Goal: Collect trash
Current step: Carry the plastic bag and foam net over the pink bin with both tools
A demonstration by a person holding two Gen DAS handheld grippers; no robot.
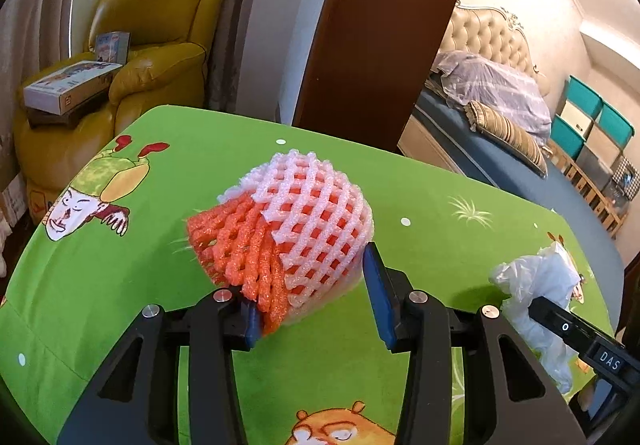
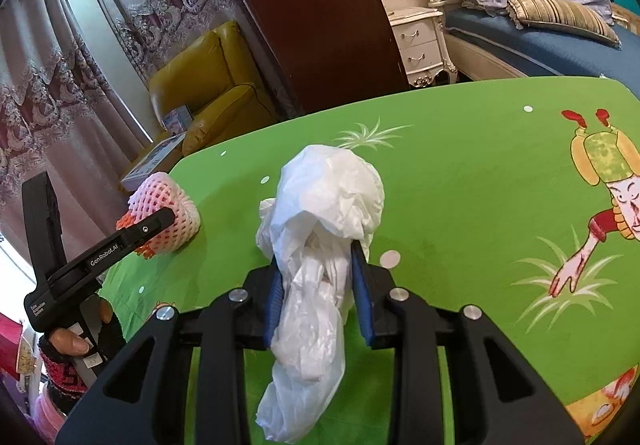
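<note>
Green tablecloth (image 1: 420,197), foam netting (image 1: 288,229) between jaws

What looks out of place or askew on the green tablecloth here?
Nothing spilled or broken. The odd items are the trash itself: a squashed pink and orange foam fruit net, pinched by the left gripper, and a crumpled white plastic bag bunched in the right gripper. Both lie on the tablecloth.

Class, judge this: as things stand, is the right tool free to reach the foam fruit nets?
Probably not. The right tool is shut on the plastic bag, and the left tool already grips the foam nets.
</note>
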